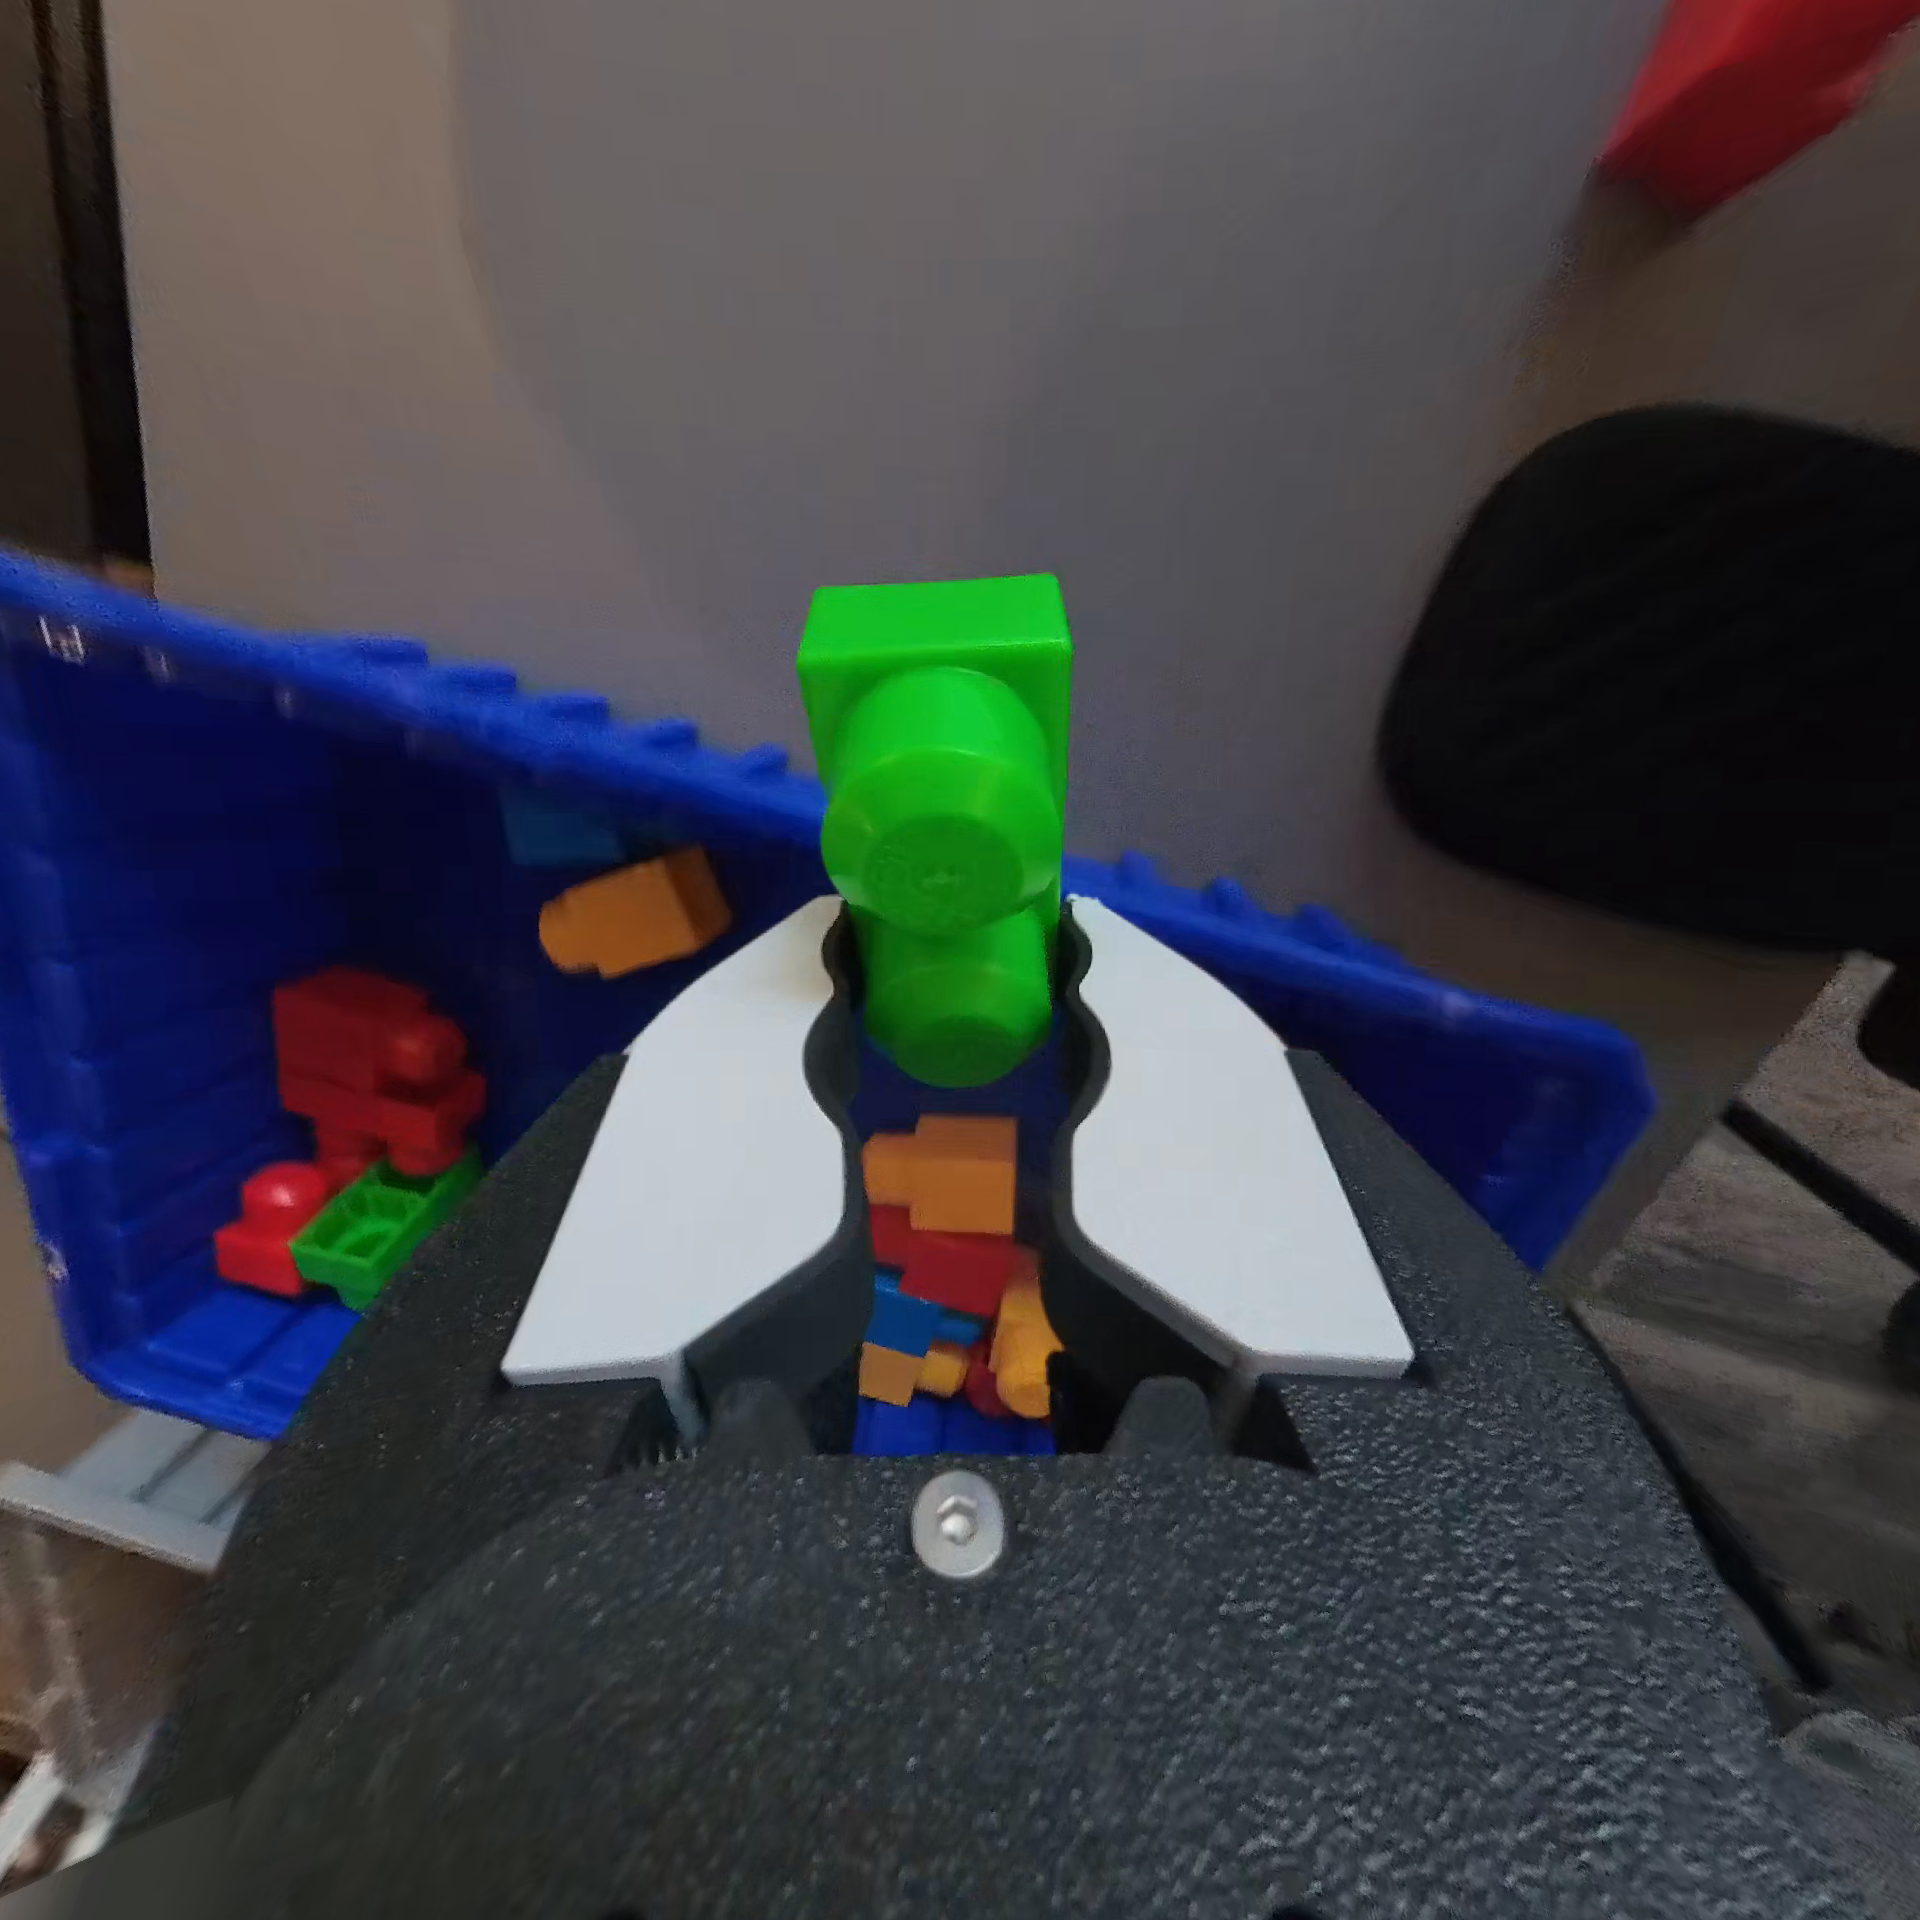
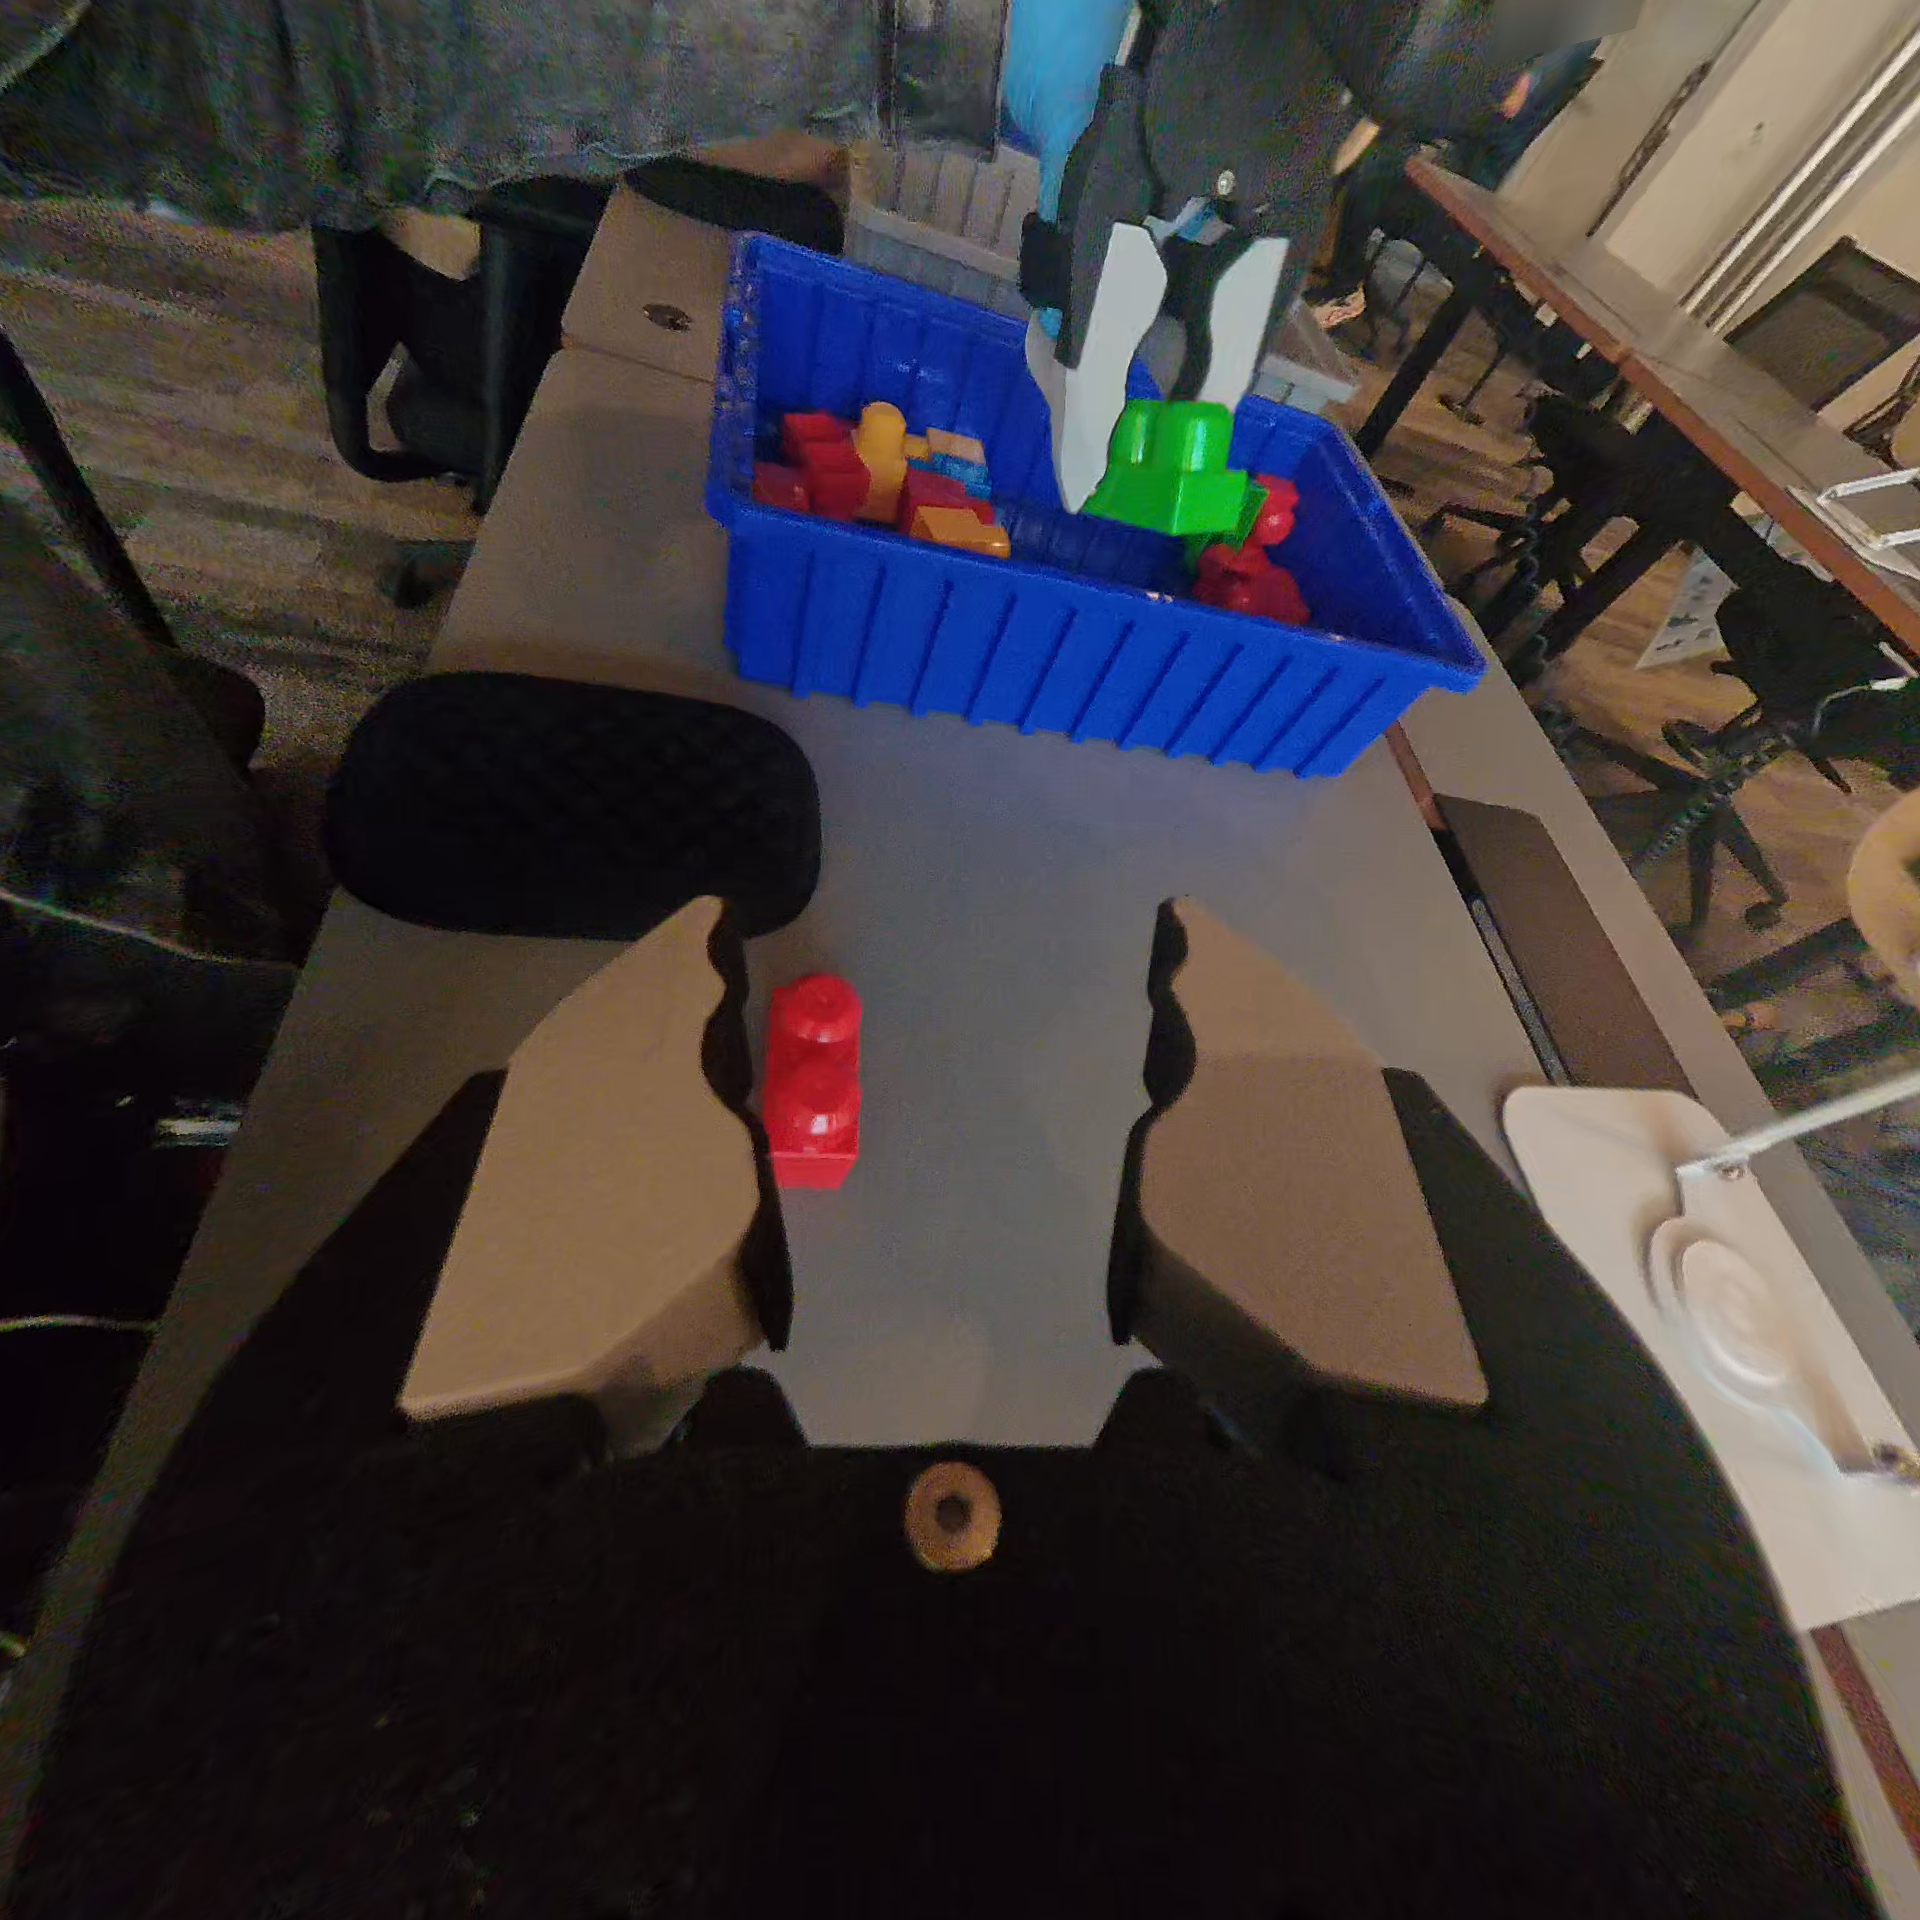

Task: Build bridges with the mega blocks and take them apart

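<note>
Left gripper (image 1: pixel 951 997) pinches a green block (image 1: pixel 940 790) above the blue bin (image 2: pixel 1091 665); only the right wrist view shows the right gripper (image 2: pixel 945 925), jaws spread, over a red block (image 2: pixel 814 1081).

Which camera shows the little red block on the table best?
The right wrist view: the red two-stud plastic block lies in plain sight on the grey table, between the open right tool's fingers. The left wrist view doesn't show it.

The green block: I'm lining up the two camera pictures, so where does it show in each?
Left wrist view: green block at centre, clamped between the left gripper fingertips.
Right wrist view: green block upper right, held above the bin by the far gripper.
Shared landmark: the blue bin of blocks.
</note>
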